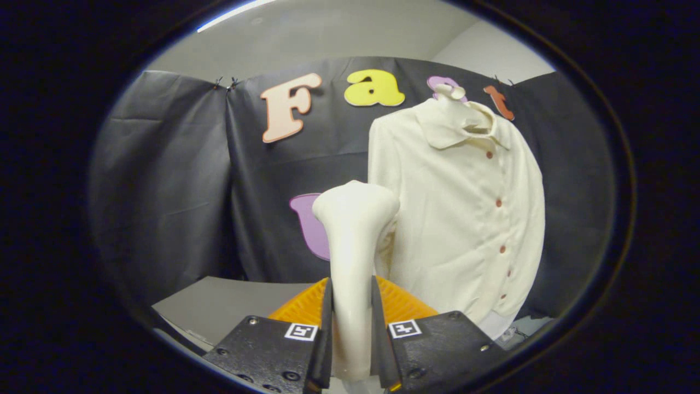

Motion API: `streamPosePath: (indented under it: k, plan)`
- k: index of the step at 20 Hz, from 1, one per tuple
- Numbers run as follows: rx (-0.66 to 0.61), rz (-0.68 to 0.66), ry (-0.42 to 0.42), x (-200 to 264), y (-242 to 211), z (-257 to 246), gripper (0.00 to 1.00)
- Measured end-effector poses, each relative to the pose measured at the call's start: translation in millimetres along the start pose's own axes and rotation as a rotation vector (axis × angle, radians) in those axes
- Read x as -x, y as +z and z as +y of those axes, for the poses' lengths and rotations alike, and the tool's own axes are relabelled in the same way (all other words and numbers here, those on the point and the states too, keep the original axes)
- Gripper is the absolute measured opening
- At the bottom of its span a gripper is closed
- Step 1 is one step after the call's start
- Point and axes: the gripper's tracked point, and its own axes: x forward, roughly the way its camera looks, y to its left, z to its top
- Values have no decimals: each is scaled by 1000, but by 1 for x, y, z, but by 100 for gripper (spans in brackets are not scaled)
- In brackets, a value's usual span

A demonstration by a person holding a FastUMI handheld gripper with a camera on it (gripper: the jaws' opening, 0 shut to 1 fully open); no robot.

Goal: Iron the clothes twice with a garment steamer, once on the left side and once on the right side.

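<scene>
Steamer [354, 246], handle upright at lower centre, clamped between both gripper [351, 328] fingers, head toward shirt [465, 219] at right.

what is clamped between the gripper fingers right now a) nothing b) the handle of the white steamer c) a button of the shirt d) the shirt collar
b: both fingers of the gripper press on the steamer handle, its head raised just ahead of the hanging shirt.

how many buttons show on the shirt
6 small reddish buttons run down the placket of the cream collared shirt, from below the collar to the hem; more may be hidden. The tongs grip the white steamer.
</scene>
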Motion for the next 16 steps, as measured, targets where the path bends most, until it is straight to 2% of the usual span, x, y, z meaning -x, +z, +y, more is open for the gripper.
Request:
streamPosePath:
  k: [6,8,10,16]
  plan:
    - [-44,-98,-98,-5,39,-83,33]
    - [-71,-114,-78,-16,43,-100,33]
    - [-34,-125,-48,-28,45,-108,33]
    - [-3,-93,-42,-51,26,-117,33]
